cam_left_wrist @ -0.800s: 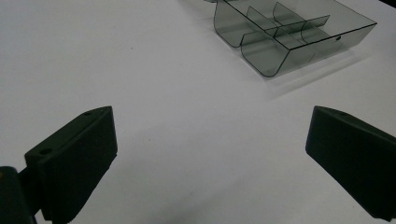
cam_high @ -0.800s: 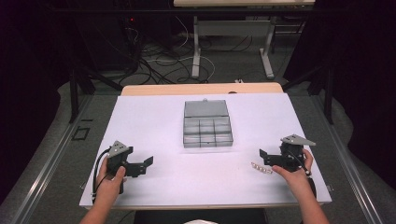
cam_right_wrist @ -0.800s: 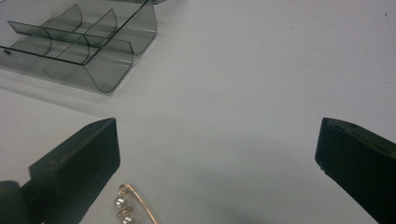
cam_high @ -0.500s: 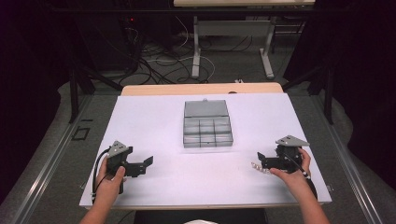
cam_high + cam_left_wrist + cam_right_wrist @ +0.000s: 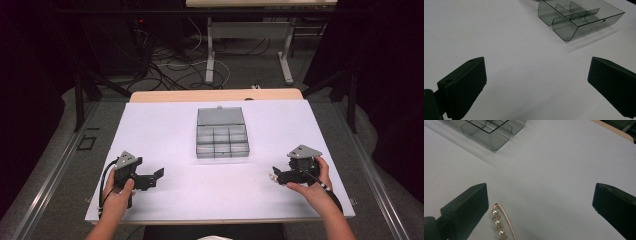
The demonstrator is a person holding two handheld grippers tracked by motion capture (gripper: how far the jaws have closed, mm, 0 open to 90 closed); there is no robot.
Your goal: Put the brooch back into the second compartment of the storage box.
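Note:
A clear grey compartment box [image 5: 222, 148] stands with its lid laid back in the middle of the white table. A gold pin with pearl beads [image 5: 498, 223] lies on the sheet at the right, just inside the left jaw of my right gripper [image 5: 540, 190]. That gripper is open, its jaws wide and not touching the pin. From above, the right gripper [image 5: 278, 176] points left with the pin [image 5: 271, 176] at its tips. My left gripper [image 5: 153, 180] rests open at the front left, with bare sheet between its jaws [image 5: 537, 66].
The box [image 5: 579, 18] lies ahead and to the right of the left gripper, and its corner [image 5: 491, 131] lies ahead and to the left of the right one. A wooden tabletop edge [image 5: 215, 95] runs behind the white sheet. Cables and desk legs crowd the floor beyond.
The right hand has slid its gripper leftward, so the jaws now reach around the pin. The left gripper has kept still.

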